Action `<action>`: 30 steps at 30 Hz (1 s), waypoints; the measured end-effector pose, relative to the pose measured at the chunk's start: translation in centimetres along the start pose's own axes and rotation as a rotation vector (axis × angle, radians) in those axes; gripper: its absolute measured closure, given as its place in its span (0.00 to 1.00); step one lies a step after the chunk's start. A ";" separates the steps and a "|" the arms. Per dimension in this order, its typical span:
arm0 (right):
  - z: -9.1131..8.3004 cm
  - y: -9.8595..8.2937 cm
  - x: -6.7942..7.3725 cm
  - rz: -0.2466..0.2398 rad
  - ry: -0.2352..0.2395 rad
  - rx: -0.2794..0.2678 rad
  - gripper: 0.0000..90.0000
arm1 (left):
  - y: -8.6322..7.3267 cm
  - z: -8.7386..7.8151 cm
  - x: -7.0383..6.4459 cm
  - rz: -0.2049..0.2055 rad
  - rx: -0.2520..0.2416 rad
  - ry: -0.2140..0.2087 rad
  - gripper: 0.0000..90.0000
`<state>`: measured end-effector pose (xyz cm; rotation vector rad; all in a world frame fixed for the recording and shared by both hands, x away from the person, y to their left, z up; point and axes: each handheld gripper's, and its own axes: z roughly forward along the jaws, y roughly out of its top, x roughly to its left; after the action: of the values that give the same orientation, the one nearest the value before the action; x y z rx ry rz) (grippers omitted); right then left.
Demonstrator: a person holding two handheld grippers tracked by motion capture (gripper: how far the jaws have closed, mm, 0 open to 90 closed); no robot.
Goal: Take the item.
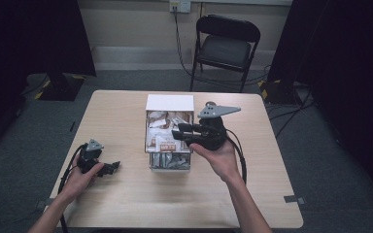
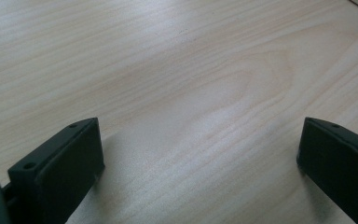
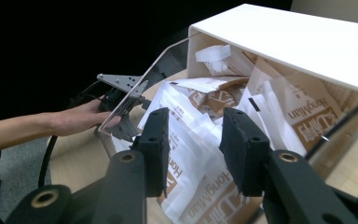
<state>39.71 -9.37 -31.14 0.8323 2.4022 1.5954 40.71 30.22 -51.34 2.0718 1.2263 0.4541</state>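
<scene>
A clear-walled box with a white top stands mid-table, stuffed with several white and brown paper packets. My right gripper hovers over the box with its jaws pointing left. In the right gripper view it is open by a narrow gap just above the packets, with nothing between the jaws and the white lid behind. My left gripper rests low on the table to the left of the box. Its jaws stand wide open over bare wood.
The wooden table has bare surface left, right and in front of the box. A black folding chair stands behind the far edge. Dark curtains hang at both sides and cables lie on the grey floor.
</scene>
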 end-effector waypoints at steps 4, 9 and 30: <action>0.5 0.0 -0.1 -0.003 -0.004 0.015 0.73 | 0.0 0.0 0.0 0.000 0.000 0.000 0.00; 0.8 -0.2 -0.2 -0.003 0.002 0.038 0.76 | 0.0 0.0 0.0 0.000 0.000 0.000 0.00; 1.2 -0.5 0.5 -0.042 0.068 0.102 0.81 | 0.0 0.0 0.0 0.000 0.000 0.000 0.00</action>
<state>39.61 -8.30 -32.00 0.7504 2.5493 1.5208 40.71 30.22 -51.34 2.0714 1.2266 0.4542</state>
